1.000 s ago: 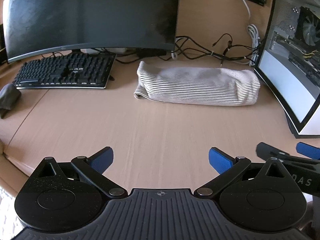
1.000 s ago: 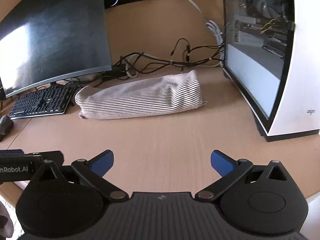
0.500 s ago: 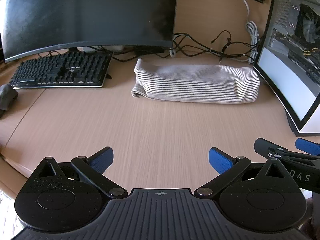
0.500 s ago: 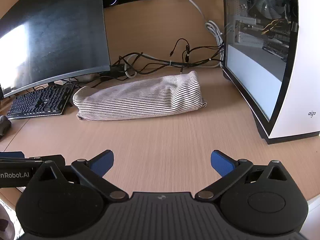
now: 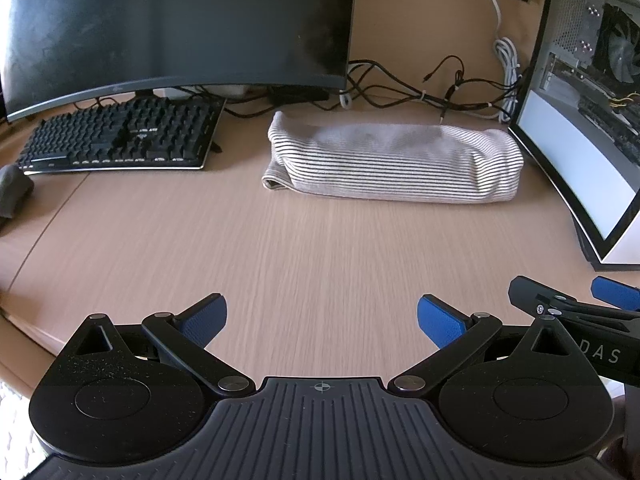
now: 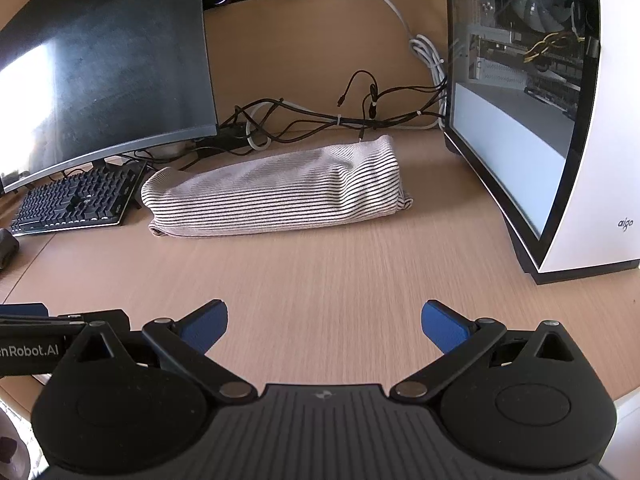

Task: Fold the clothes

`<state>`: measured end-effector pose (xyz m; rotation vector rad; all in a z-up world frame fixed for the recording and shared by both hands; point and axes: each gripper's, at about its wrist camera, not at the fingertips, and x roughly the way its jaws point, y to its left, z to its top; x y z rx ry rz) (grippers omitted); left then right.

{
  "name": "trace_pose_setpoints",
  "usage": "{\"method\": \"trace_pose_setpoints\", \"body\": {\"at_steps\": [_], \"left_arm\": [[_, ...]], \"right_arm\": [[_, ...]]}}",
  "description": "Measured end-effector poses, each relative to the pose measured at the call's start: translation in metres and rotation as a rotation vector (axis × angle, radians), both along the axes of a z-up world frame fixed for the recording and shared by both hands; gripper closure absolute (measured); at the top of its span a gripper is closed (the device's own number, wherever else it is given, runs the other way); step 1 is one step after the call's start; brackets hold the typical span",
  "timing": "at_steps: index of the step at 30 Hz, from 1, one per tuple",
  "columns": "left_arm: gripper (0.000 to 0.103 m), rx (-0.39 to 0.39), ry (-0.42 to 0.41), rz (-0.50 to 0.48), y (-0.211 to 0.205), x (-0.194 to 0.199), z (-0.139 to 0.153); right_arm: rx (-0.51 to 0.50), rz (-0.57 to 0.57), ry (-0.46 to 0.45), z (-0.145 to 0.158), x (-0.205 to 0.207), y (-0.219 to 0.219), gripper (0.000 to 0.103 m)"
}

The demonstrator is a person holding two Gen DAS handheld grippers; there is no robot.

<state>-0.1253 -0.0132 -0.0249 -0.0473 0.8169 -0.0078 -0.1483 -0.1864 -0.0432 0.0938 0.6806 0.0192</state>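
Observation:
A white garment with thin black stripes (image 5: 394,162) lies folded into a long bundle at the back of the wooden desk (image 5: 312,256), between the monitor and the PC case; the right wrist view shows the same striped garment (image 6: 276,194). My left gripper (image 5: 320,316) hovers open over bare desk well in front of it, nothing between its blue pads. My right gripper (image 6: 325,322) is also open and empty, at a similar distance. The right gripper's tips (image 5: 576,300) show at the right edge of the left wrist view.
A curved black monitor (image 5: 172,28) and black keyboard (image 5: 120,140) stand at the back left. A white glass-sided PC case (image 6: 532,112) stands at the right. Tangled cables (image 6: 340,120) run behind the garment. A dark grey object (image 5: 14,194) lies at the far left.
Both grippers have edged slightly forward toward the garment, which sits a little larger in view. Both stay open and empty; the garment has not moved.

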Motion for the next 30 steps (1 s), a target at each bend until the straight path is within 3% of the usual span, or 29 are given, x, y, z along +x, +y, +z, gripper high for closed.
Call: {"method": "trace_pose_setpoints", "body": {"at_steps": [30], "left_arm": [[0.000, -0.003, 0.011, 0.008, 0.0017, 0.0041, -0.0049]], "right_arm": [[-0.001, 0.017, 0.033, 0.0007, -0.0010, -0.0023, 0.000]]}}
